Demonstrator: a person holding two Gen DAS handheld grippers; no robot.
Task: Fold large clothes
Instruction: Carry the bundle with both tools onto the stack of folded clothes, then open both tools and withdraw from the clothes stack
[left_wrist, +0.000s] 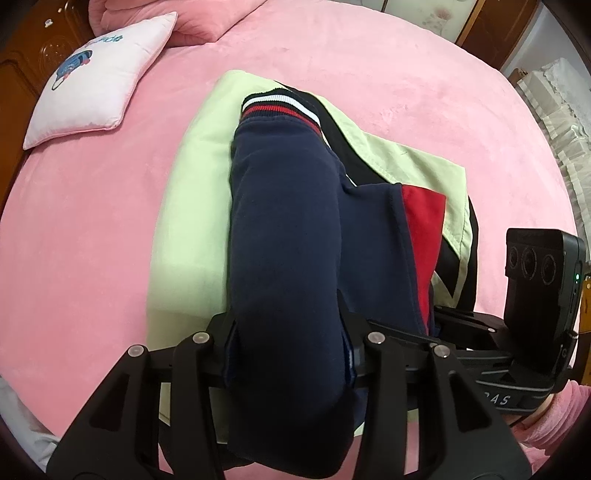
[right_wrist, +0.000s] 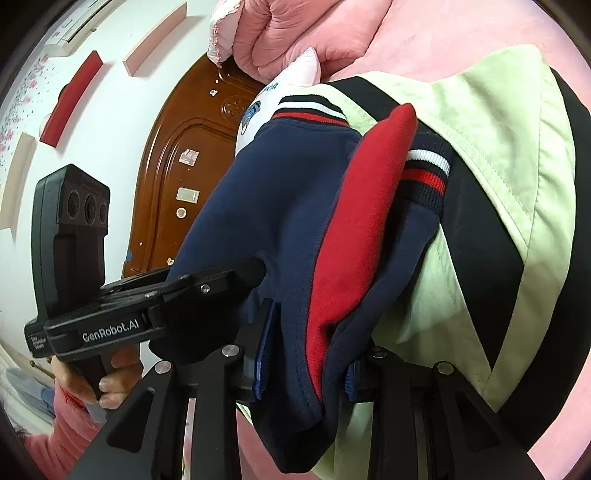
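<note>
A navy garment (left_wrist: 288, 229) with a red panel and red-white striped cuffs lies over a pale green and black garment (left_wrist: 192, 177) on the pink bed. My left gripper (left_wrist: 288, 354) is shut on a thick fold of the navy garment. My right gripper (right_wrist: 306, 373) is shut on the navy and red fabric (right_wrist: 343, 236) at its edge. The left gripper (right_wrist: 207, 291) shows in the right wrist view, clamped on the same garment. The right gripper's body (left_wrist: 517, 354) shows at the right of the left wrist view.
A pale pink cushion (left_wrist: 99, 77) with a blue print lies at the far left of the bed (left_wrist: 424, 74). Pink quilts (right_wrist: 295, 33) are piled by the brown wooden headboard (right_wrist: 192, 155). White lace fabric (left_wrist: 561, 110) hangs at the right edge.
</note>
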